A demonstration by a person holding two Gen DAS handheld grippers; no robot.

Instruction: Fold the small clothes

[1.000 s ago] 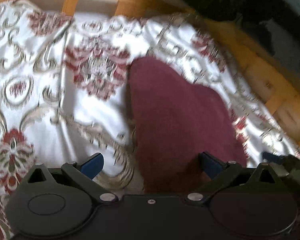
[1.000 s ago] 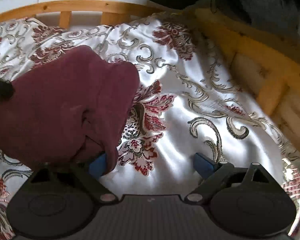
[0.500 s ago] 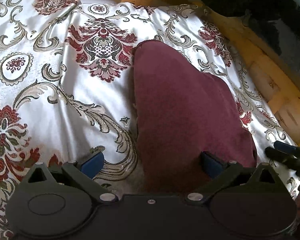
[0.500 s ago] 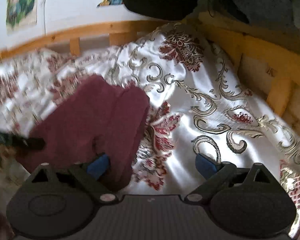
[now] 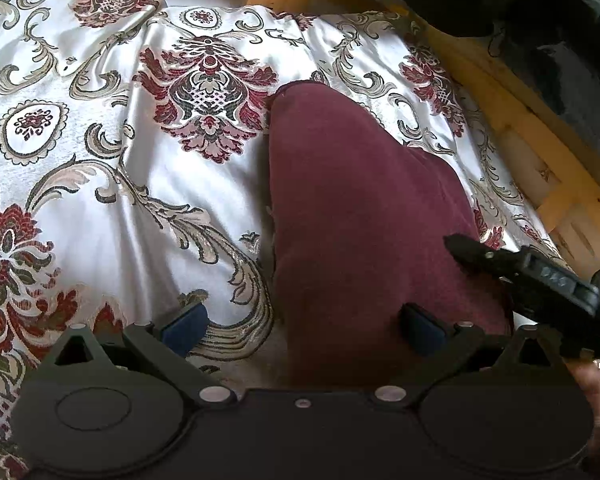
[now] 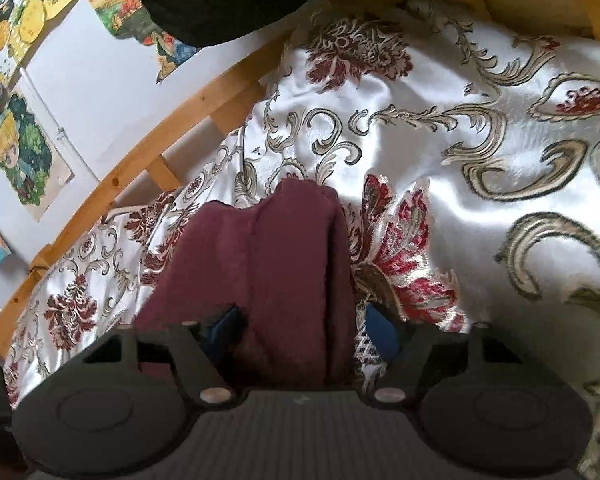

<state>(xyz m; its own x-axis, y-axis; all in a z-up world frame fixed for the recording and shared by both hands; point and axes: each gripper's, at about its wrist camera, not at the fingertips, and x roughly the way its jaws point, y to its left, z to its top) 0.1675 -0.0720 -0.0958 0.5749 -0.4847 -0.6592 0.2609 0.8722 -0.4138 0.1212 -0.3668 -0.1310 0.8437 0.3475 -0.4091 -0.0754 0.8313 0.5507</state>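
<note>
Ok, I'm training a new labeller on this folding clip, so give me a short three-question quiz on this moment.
1. True or false: the maroon garment lies on a patterned bedspread.
2. In the right wrist view, what sits between the right gripper pads?
3. The left gripper is: A) wide open B) clamped shut C) out of view

Key: 1 true. 2 a fold of the maroon garment, with the jaws just closing on it. 3 A.
</note>
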